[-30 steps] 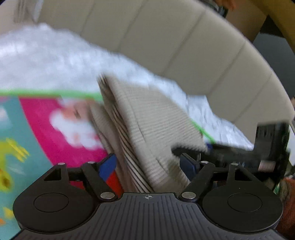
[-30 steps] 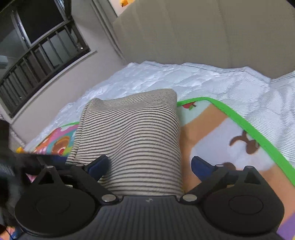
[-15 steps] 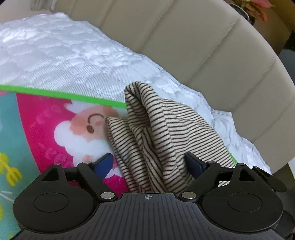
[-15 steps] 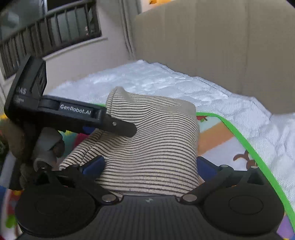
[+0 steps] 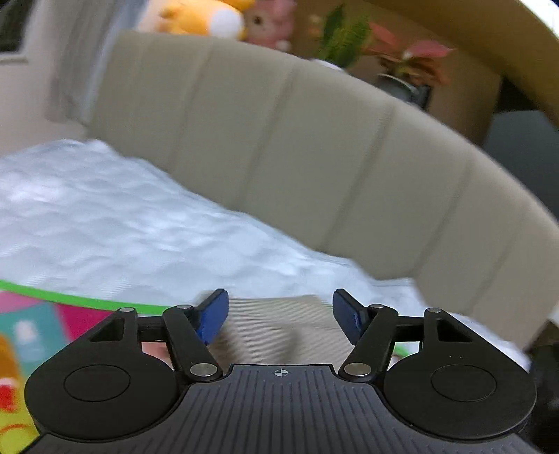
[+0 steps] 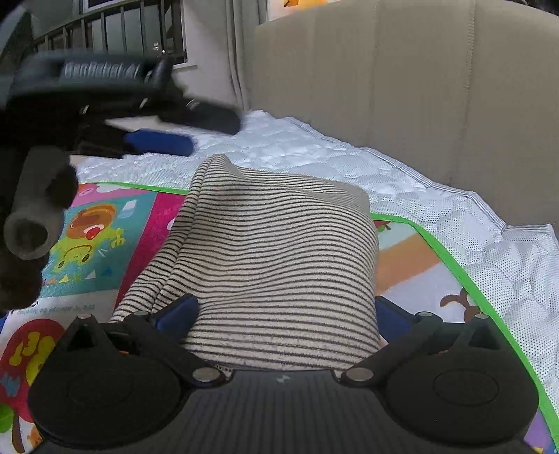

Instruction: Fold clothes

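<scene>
A beige garment with thin dark stripes [image 6: 276, 265] lies folded in a hump on a bright cartoon play mat [image 6: 101, 241]. My right gripper [image 6: 283, 314] is open, its blue fingers on either side of the garment's near end. My left gripper [image 5: 279, 310] is open and empty, lifted above the garment [image 5: 276, 324], which shows blurred low between its blue fingers. In the right wrist view the left gripper [image 6: 157, 104] hovers blurred at the upper left, clear of the cloth.
The mat lies on a white quilted mattress [image 6: 349, 164] [image 5: 122, 237] with a beige padded headboard [image 5: 314, 150] [image 6: 419, 87] behind. Plush toys [image 5: 209, 17] and plants [image 5: 401, 59] sit above the headboard. A window with railings [image 6: 104, 31] is at the left.
My left gripper has let go of the striped garment, lifted up and away, and its view has tilted towards the headboard. The garment has settled on the mat. My right gripper has stayed open around it.
</scene>
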The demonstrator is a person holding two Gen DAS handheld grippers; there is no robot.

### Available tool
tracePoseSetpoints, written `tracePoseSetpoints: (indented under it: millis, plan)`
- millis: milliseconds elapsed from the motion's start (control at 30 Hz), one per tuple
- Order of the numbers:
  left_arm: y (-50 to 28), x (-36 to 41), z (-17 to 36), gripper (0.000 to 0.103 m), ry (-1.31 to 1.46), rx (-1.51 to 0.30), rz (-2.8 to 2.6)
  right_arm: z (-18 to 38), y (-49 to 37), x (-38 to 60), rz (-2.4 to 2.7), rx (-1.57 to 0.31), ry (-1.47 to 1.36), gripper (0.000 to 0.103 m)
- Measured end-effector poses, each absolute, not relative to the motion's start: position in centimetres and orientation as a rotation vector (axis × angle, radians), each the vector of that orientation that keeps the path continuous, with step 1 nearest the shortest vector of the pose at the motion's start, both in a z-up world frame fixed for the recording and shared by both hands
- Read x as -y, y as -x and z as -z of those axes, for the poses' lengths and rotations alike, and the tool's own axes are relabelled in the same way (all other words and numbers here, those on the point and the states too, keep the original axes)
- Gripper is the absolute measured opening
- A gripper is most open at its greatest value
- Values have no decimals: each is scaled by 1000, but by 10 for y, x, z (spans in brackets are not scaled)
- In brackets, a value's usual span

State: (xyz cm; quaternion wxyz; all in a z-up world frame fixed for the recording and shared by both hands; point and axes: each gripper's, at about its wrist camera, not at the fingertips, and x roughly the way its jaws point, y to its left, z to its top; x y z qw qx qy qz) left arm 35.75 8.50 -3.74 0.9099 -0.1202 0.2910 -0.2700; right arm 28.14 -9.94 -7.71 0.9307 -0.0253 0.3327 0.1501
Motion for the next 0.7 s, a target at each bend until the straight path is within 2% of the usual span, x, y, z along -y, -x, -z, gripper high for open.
tracePoseSetpoints:
  millis: [133,267,433,700]
  plan:
    - [-384,-68,67,57,180,-731,493,79,-282,98,-308,-676,61,103]
    - [-392,-64,81,59,95,-739,483,82,-282,92,-297,-636,97,103]
    - [-400,-67,87,59,116,-745,489,72,-270,93,-276,-581,50,103]
    - [-401,-68,91,59,135,-747,496,91,-280,70,-202,-576,161,103]
